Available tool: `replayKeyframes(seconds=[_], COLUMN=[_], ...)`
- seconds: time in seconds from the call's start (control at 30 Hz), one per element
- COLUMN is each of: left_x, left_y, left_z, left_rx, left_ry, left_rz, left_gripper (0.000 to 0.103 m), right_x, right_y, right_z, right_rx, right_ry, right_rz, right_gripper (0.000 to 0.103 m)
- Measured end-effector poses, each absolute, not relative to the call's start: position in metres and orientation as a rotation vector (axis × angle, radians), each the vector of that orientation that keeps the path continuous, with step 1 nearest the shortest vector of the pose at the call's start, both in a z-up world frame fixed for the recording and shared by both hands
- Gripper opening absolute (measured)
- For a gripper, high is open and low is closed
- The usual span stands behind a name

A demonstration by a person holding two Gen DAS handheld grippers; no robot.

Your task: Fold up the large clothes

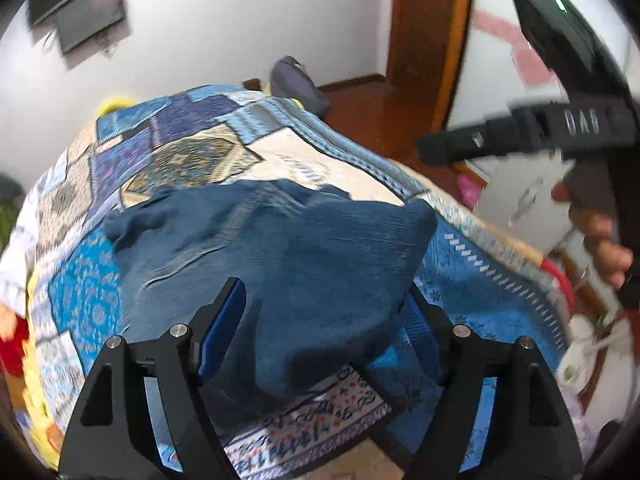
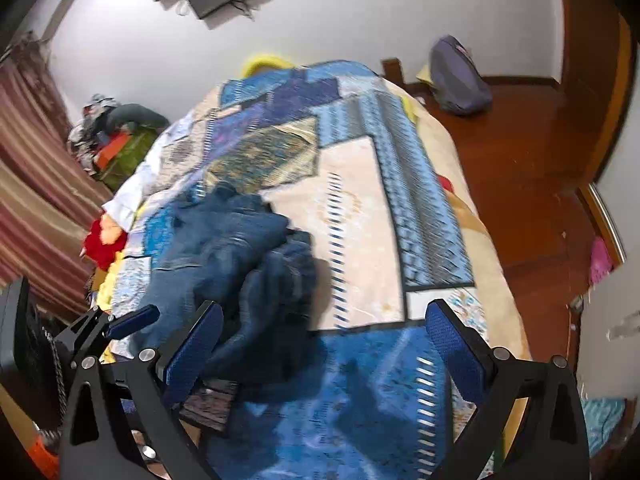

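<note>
A dark blue denim garment (image 1: 256,248) lies bunched on the bed (image 1: 472,280), near the middle of the patchwork quilt (image 2: 360,208) that covers it. The denim is coarse-woven, with visible seams and ridged creases; its outline is irregular, one rounded lobe drooping toward the near edge of the quilt. The quilt is printed in blocks of blue, cream and gold, with striped borders and a hexagonal medallion beyond the garment. The left gripper (image 1: 324,312) stands over the near lobe of the garment with its fingers (image 1: 224,328) released: the black frames and ribbed blue pads are spread to either side of the cloth, and no pad presses on it. The right gripper (image 2: 324,344) is held above the quilt to the right of the garment, its fingers (image 2: 456,352) likewise spread wide, with only quilt between them; the left pad sits just beside a denim fold, and contact cannot be judged through the blur. From the left wrist view, a hand (image 1: 600,236) grips the black handle of the right gripper above the quilt's right edge. Both views are motion-blurred.
</note>
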State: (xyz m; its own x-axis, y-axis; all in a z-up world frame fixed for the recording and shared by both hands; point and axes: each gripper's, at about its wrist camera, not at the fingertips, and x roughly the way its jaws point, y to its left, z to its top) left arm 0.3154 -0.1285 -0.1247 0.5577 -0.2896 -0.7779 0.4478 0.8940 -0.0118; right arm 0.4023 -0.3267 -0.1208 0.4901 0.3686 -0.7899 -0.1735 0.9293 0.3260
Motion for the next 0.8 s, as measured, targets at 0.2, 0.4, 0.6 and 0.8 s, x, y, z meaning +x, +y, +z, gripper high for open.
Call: replayKeyframes(seconds=[0.2, 0.4, 0.6, 0.8], left_x=[0.324, 0.34, 0.345, 0.331], left_y=[-0.059, 0.006, 0.033, 0.04], left_z=[-0.098, -0.118, -0.176, -0.19], left_rx=[0.049, 0.01, -0.015, -0.054], left_ry=[0.855, 0.895, 1.045, 1.007], left_rz=[-0.364, -0.22, -0.211, -0.208], left_gripper=[0.092, 0.092, 0.093, 0.103], right_x=[0.396, 0.401, 0.409, 0.401], right_y=[-0.283, -0.243, -0.239, -0.263], right_z=[-0.099, -0.119, -0.163, -0.197], right_rx=[0.163, 0.13, 0.041, 0.072], right_ry=[0.958, 1.008, 1.087, 1.116], right_rz=[0.41, 0.45, 0.37, 0.379], right_gripper=[0.101, 0.102, 0.102, 0.103])
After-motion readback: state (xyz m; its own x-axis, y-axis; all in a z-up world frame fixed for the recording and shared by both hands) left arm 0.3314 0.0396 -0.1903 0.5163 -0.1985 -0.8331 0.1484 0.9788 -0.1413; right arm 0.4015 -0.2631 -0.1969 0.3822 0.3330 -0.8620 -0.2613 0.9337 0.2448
